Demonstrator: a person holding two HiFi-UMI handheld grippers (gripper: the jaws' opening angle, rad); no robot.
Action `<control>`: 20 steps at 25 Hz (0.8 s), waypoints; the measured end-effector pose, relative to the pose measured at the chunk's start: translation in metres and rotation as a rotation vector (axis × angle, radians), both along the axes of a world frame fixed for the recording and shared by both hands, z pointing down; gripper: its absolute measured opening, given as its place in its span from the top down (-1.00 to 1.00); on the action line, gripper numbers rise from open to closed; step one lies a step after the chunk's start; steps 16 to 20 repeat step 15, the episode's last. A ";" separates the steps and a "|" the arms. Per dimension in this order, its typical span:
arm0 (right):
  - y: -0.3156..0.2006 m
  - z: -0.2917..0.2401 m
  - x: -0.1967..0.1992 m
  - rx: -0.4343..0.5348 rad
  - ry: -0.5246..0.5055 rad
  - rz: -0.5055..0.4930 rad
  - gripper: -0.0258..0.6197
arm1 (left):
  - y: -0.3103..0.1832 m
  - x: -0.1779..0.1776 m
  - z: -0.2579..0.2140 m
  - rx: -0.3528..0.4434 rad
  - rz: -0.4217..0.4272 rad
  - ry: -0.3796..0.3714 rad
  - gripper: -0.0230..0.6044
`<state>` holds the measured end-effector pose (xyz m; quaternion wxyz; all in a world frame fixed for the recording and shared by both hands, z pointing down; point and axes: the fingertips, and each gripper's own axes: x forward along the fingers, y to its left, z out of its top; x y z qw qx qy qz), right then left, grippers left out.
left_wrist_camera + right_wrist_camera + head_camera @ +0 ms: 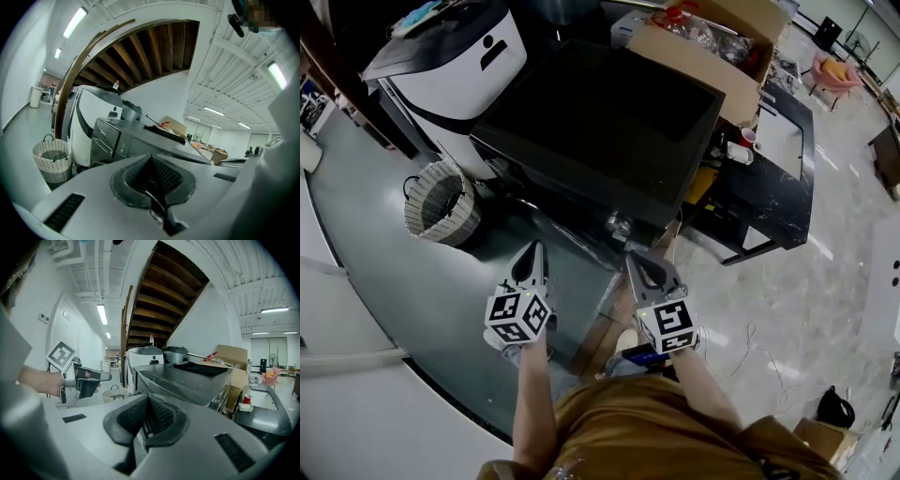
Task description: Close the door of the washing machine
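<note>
The washing machine [600,122] is a black box seen from above, with its front face turned toward me; it also fills the middle of the left gripper view [126,140] and the right gripper view [183,380]. I cannot make out how its door stands. My left gripper [530,255] hovers just before the machine's front, jaws shut on nothing [151,161]. My right gripper [637,264] is beside it at the same height, also shut and empty [147,404]. The left gripper [101,377] shows at the left of the right gripper view.
A woven white laundry basket [441,202] stands on the floor left of the machine. Behind it is a white appliance [455,66]. A cardboard box [712,47] sits at the back right, beside a low black table [778,159] with a red cup [748,136].
</note>
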<state>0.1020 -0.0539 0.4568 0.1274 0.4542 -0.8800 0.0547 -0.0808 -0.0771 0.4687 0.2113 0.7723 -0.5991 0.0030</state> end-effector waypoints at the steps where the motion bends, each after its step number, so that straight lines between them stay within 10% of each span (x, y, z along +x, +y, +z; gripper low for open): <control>1: 0.001 0.000 -0.001 -0.001 0.000 -0.005 0.89 | 0.000 -0.001 0.001 -0.004 0.000 -0.006 0.85; 20: 0.001 -0.003 -0.007 -0.013 -0.041 -0.033 0.89 | 0.000 0.007 0.010 -0.016 0.013 -0.015 0.85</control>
